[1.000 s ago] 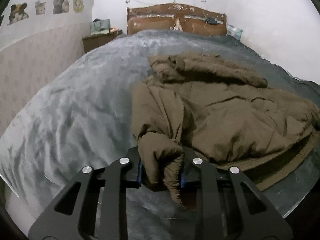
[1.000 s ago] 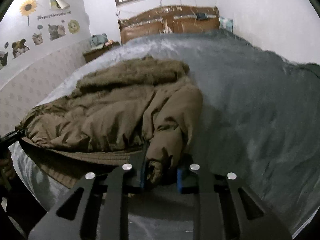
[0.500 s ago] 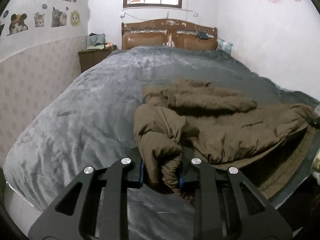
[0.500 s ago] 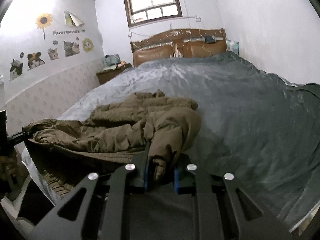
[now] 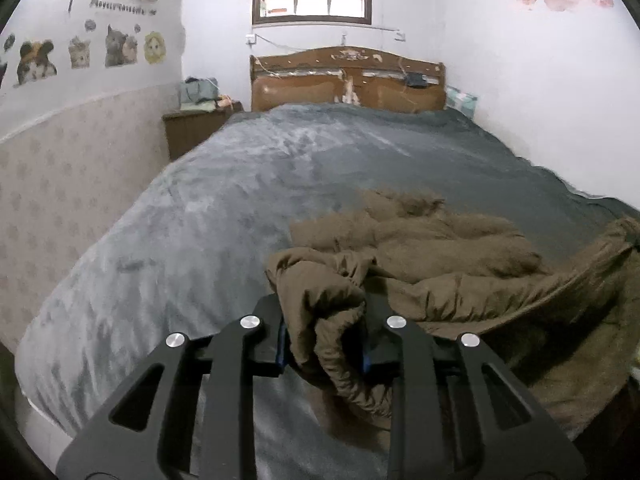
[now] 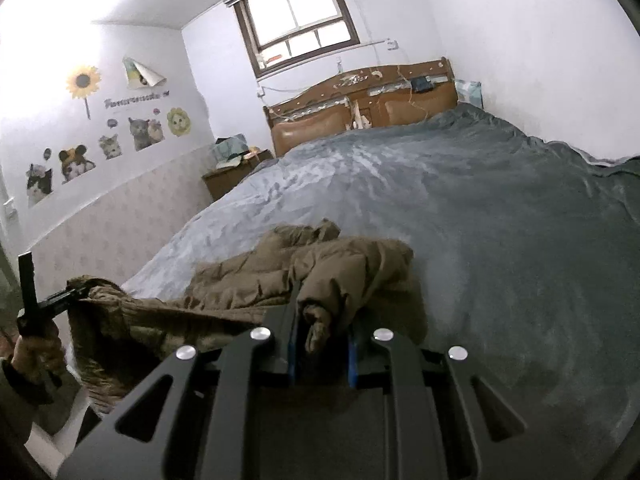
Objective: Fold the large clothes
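Coat (image 5: 460, 280): brown, padded, rumpled, seemingly fur-trimmed hood.

Coat (image 5: 460, 272) on bed (image 5: 240, 208), nr foot.

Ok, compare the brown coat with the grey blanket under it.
The coat is brown; the blanket is grey. The coat is bunched and deeply creased; the blanket lies spread out and nearly smooth. The coat takes up only the near end, while the blanket runs back to the headboard. Both are soft fabric.
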Demonstrator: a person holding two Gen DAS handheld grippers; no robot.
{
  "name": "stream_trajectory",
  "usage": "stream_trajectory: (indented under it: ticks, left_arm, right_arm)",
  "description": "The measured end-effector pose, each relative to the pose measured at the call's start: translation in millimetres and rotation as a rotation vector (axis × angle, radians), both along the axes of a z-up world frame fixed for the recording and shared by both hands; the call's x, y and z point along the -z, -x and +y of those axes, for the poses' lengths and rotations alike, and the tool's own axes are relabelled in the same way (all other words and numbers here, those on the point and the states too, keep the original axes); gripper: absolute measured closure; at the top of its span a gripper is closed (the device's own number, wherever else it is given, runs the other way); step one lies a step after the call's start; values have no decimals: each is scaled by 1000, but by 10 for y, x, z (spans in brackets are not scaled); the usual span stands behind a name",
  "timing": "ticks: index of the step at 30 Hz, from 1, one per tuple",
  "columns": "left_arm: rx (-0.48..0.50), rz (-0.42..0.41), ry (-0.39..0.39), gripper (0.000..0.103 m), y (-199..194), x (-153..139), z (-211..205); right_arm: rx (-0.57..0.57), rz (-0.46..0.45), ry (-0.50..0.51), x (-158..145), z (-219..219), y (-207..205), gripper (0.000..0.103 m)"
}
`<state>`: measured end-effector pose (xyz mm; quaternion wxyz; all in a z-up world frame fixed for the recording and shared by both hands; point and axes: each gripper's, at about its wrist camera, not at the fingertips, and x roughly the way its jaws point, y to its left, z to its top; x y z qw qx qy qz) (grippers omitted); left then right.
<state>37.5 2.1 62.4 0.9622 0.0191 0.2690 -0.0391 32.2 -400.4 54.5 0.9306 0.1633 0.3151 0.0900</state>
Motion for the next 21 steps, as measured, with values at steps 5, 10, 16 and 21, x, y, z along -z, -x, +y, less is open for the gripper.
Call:
stream_trajectory:
  ticks: [5,10,16,21]
  left_arm:
    - [-1,33,-38,70,-708,132,-181]
    - [-28,58,-76,63,-1263,370,-226]
    - [-86,93,8,22,-1633,542,-181]
    - [-116,-23,-3,3,-1500,303,-34]
  right_arm:
    - [28,57,57,232,45,-682,85]
    - [55,123,81,540,36,-1315,81]
    - [76,230,116,986,88,-1827,72]
    - [108,222,96,992,52,-1940,58]
